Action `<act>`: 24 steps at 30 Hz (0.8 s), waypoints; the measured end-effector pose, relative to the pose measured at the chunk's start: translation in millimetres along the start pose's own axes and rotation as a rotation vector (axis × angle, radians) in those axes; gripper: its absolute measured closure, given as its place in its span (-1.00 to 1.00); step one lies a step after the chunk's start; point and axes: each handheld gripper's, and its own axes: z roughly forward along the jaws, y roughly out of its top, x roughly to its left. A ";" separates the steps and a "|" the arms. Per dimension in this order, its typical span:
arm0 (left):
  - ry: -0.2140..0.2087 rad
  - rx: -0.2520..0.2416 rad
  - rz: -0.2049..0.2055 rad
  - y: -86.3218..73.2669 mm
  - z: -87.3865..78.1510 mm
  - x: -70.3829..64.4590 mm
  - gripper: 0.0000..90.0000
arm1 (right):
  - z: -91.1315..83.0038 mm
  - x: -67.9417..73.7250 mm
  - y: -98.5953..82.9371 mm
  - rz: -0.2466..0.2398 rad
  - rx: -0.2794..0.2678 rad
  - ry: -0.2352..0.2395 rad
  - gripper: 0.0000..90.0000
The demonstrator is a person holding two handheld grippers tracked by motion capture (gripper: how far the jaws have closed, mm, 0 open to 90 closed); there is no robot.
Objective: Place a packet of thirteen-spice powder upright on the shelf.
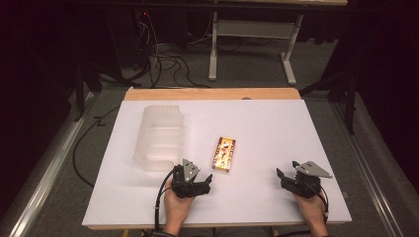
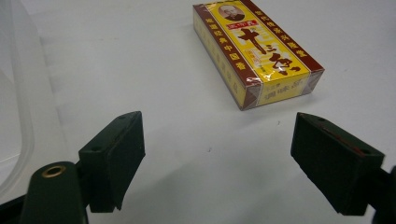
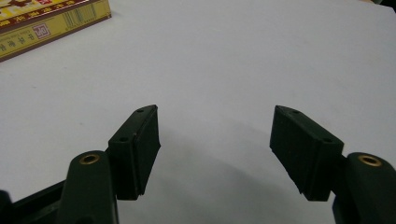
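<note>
Nearest, both tongs rest low at the person's edge of the white surface (image 1: 276, 128), each held in a hand; the left tongs (image 1: 206, 180) stand with jaws wide apart and nothing between them, and the right tongs (image 1: 280, 177) likewise gape apart over bare sheet. Just ahead of the left tongs lies the yellow and brown box (image 2: 254, 51), flat on its broad face, its short end towards them and a little to their right; in the right gripper view a corner of the box (image 3: 46, 21) shows, well apart from those jaws. Judging from this, the reach for the box is the step in hand; it would go best if the left tongs turned to line up with the box, slid forward to straddle its narrow width, and closed on the long sides near the middle. Farther off, left of the box, stands a translucent plastic bin (image 1: 159, 138), apart from it.
</note>
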 end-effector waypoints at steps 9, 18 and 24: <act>0.004 0.010 -0.002 0.4 0.8 0.0 -0.59 | 1.9 0.2 0.6 0.001 0.018 -0.005 -0.27; 0.010 0.023 0.022 0.9 2.1 -2.5 -0.58 | 1.6 -0.3 0.5 0.000 0.013 -0.002 -0.27; 0.011 0.020 0.029 0.9 2.3 -3.4 -0.59 | 1.9 -0.4 0.7 0.004 0.019 -0.003 -0.28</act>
